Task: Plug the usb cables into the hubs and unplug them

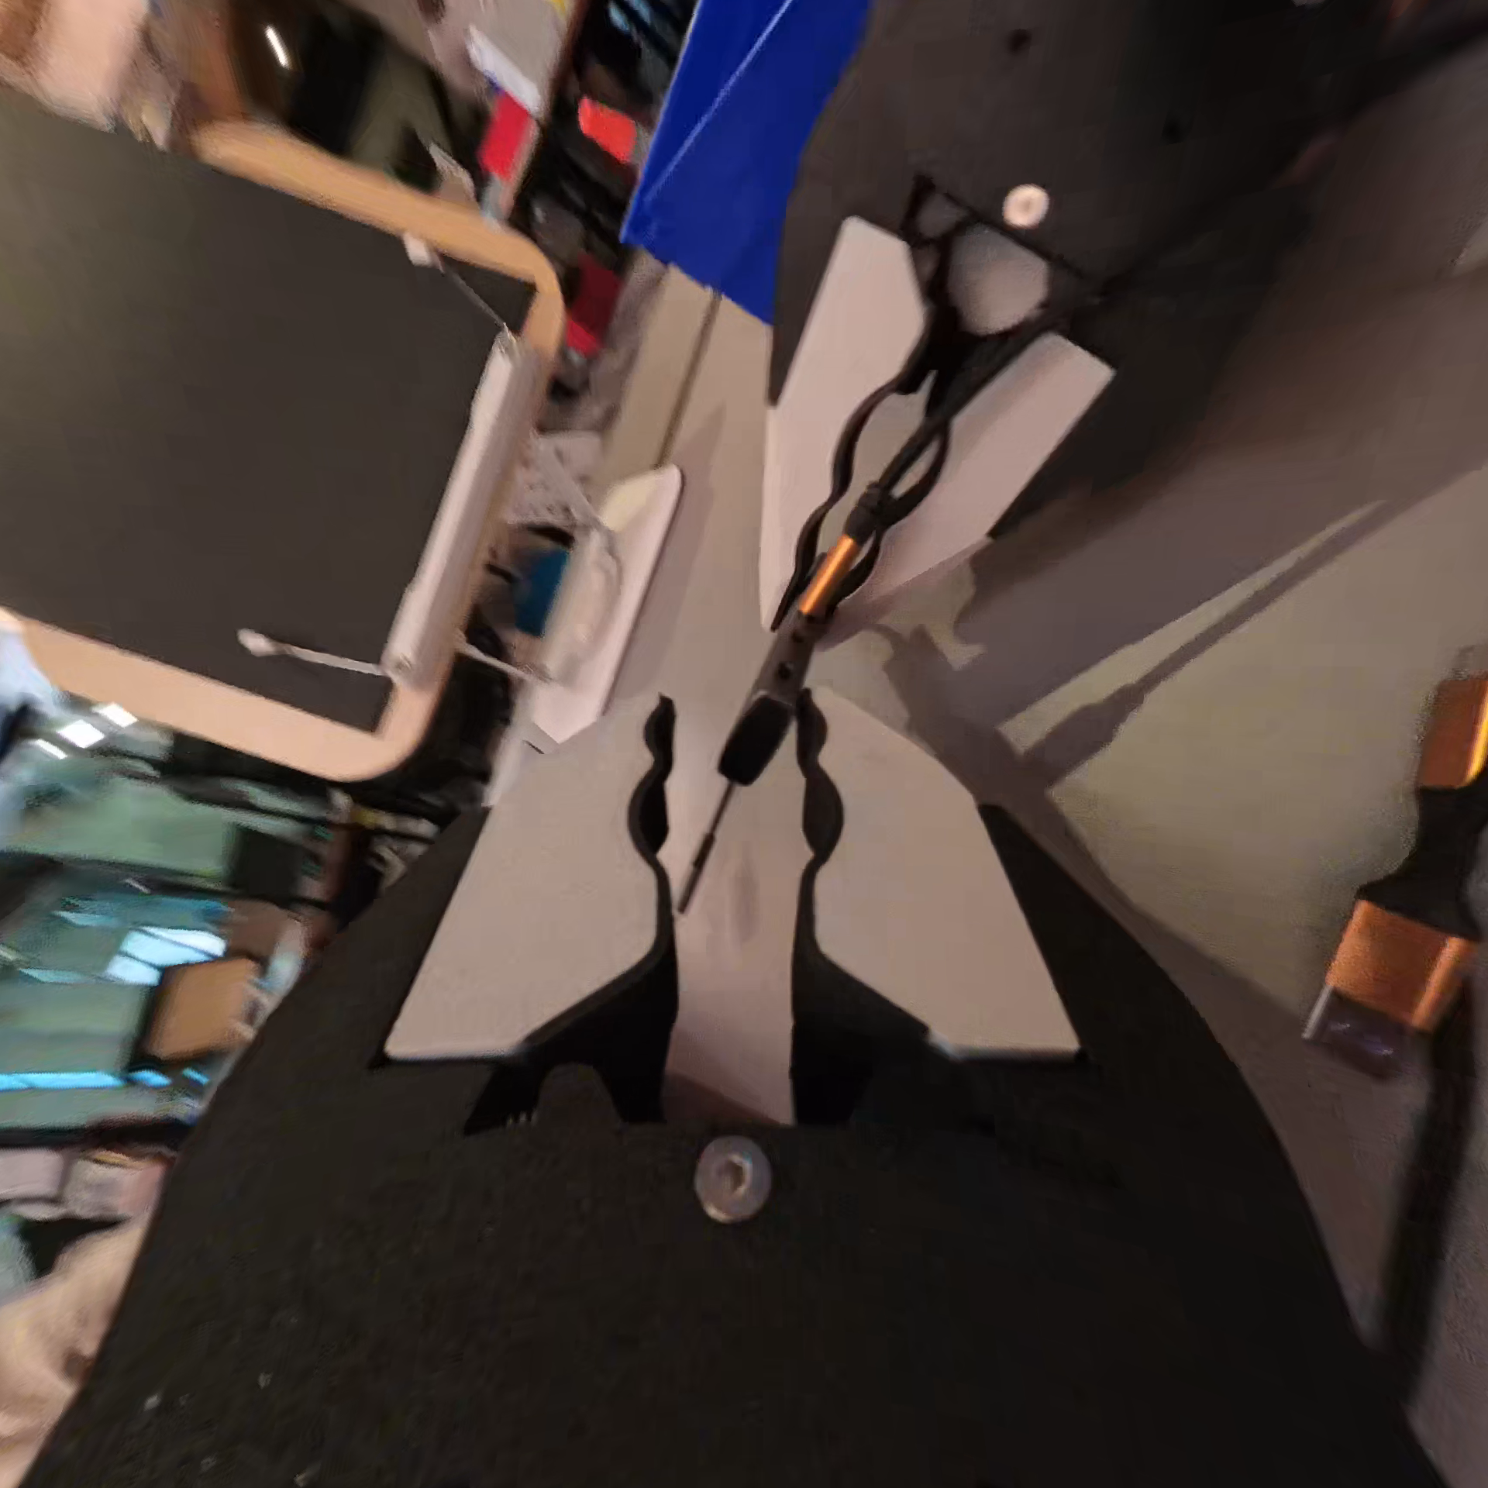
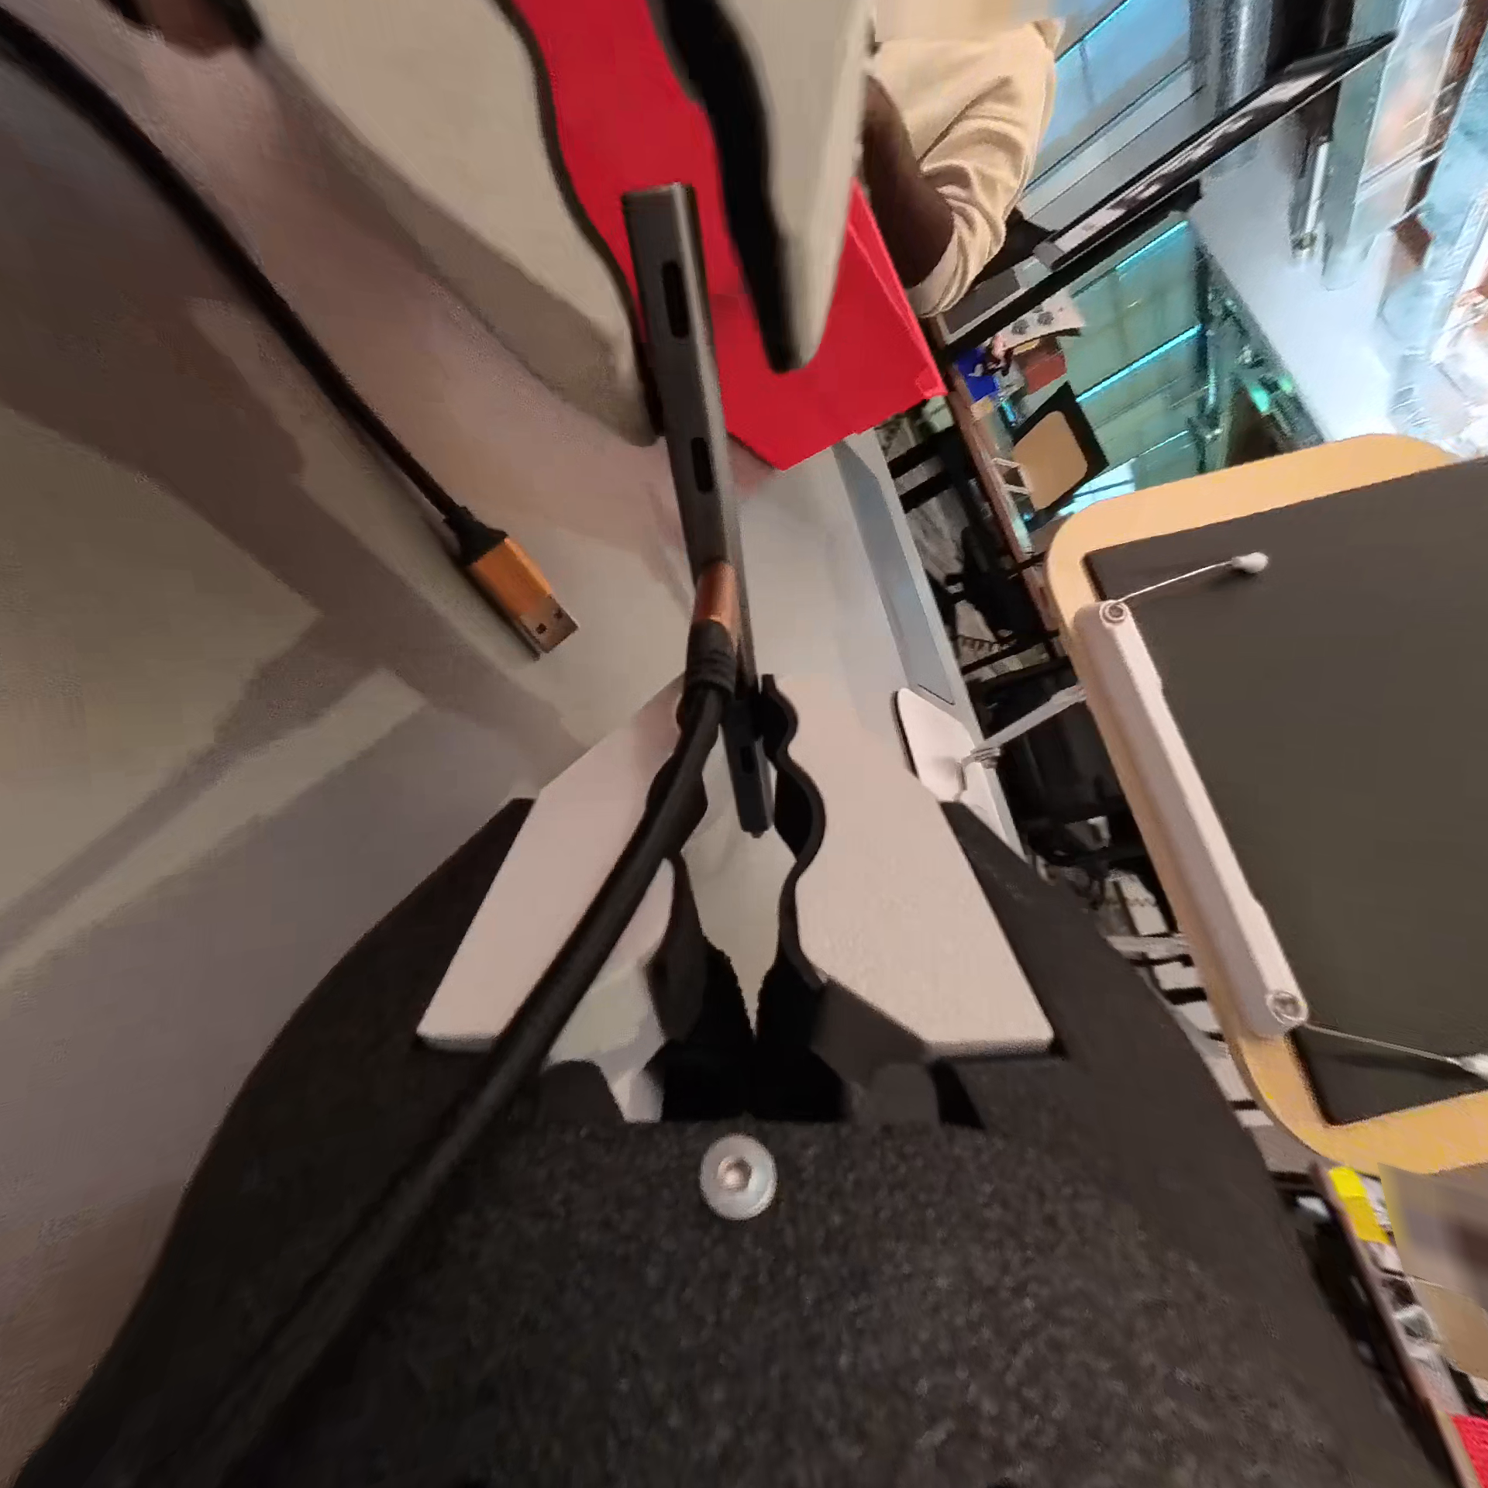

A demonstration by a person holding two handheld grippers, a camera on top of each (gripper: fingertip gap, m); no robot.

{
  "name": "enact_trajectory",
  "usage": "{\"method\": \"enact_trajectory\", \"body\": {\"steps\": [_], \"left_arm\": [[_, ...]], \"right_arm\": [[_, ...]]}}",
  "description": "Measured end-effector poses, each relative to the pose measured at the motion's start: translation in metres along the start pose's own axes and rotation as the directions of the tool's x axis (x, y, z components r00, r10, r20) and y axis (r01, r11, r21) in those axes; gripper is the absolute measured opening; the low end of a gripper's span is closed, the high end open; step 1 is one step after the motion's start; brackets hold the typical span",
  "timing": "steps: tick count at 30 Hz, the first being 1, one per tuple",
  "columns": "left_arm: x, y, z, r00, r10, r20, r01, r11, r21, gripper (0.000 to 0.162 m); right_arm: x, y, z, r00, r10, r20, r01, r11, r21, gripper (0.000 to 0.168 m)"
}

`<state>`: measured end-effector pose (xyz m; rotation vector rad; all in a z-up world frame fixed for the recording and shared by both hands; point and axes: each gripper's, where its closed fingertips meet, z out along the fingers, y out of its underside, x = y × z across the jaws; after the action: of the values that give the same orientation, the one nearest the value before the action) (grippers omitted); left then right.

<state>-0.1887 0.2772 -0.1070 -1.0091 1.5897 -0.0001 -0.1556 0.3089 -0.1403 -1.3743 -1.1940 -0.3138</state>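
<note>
A slim dark grey hub (image 2: 684,362) with side ports hangs in the air between my two grippers. An orange-sleeved plug (image 2: 715,592) on a black cable (image 2: 596,950) meets the hub. My right gripper (image 2: 737,708) is shut on the cable just behind that plug. It shows at the top of the left wrist view (image 1: 865,475), with the orange-sleeved plug (image 1: 833,576) sticking out past its tips. My left gripper (image 1: 734,713) is open, and the hub's (image 1: 749,745) dark end lies between its tips, nearer the right finger. Whether the finger touches the hub is unclear.
A second orange USB plug (image 2: 523,592) on a black cable lies on the grey table (image 2: 161,725); it also shows in the left wrist view (image 1: 1401,966). A chair with a black seat and a wooden frame (image 1: 241,403) stands beside the table. A person's cream sleeve (image 2: 974,137) is behind.
</note>
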Motion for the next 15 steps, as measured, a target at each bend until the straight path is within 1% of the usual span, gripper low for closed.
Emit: {"method": "enact_trajectory", "body": {"steps": [1, 2, 6, 10, 13, 15], "left_arm": [[0.002, -0.005, 0.000, 0.999, 0.046, 0.000, -0.046, 0.999, 0.027, 0.021], [0.004, -0.008, 0.000, 0.998, 0.057, -0.007, -0.057, 0.997, 0.044, 0.017], [0.006, -0.011, 0.004, 0.997, 0.054, -0.047, -0.051, 0.997, 0.058, 0.019], [0.009, -0.010, 0.007, 0.994, 0.091, -0.053, -0.088, 0.995, 0.050, 0.011], [0.007, -0.012, 0.003, 0.995, 0.078, -0.064, -0.076, 0.997, 0.035, 0.010], [0.002, -0.017, -0.001, 0.995, 0.088, -0.045, -0.087, 0.996, 0.029, 0.010]], "right_arm": [[0.000, -0.002, -0.001, 1.000, 0.013, 0.029, -0.012, 1.000, -0.005, 0.009], [0.000, -0.003, -0.002, 0.998, 0.010, 0.056, -0.010, 1.000, -0.014, 0.009], [-0.005, -0.008, -0.008, 0.989, -0.008, 0.150, 0.012, 1.000, -0.023, 0.008], [0.003, -0.007, -0.007, 0.986, -0.015, 0.168, 0.029, 0.996, -0.084, 0.011], [0.006, -0.012, -0.013, 0.980, -0.006, 0.197, 0.021, 0.997, -0.075, 0.011], [0.014, -0.019, -0.017, 0.985, 0.023, 0.168, -0.012, 0.998, -0.063, 0.013]]}}
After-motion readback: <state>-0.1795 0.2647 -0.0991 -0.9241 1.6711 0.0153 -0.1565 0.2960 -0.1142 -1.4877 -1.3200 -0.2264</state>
